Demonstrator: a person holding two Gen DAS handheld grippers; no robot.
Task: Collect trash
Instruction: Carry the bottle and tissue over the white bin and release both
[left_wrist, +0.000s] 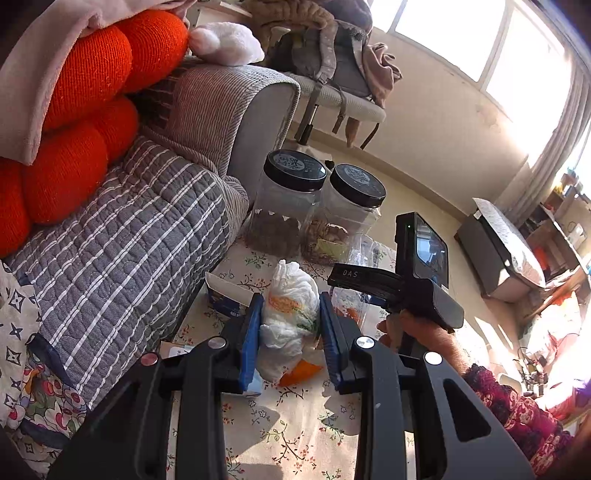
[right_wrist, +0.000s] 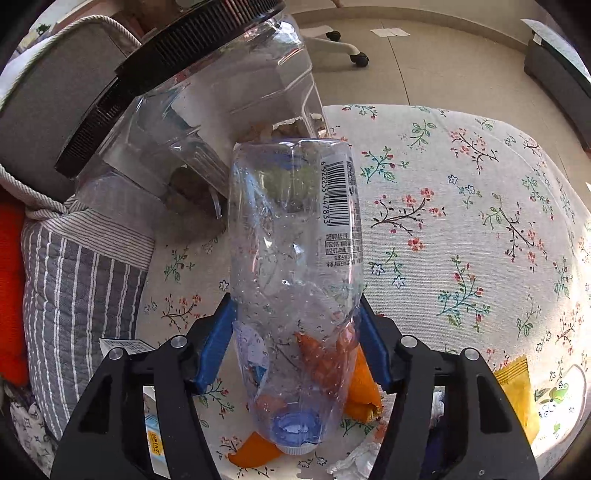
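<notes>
My left gripper is shut on a crumpled white tissue wad with orange and green print, held just above the floral tablecloth. An orange peel lies under it. In the right wrist view my right gripper has its blue pads against both sides of a clear, empty plastic bottle. The bottle's blue cap points toward the camera and its base points away. More orange peel shows under and through the bottle. The right gripper's body, held by a hand, appears in the left wrist view.
Two clear jars with black lids stand at the table's far edge beside the grey striped sofa. A small blue-white carton, a yellow wrapper and a crumpled tissue lie on the cloth.
</notes>
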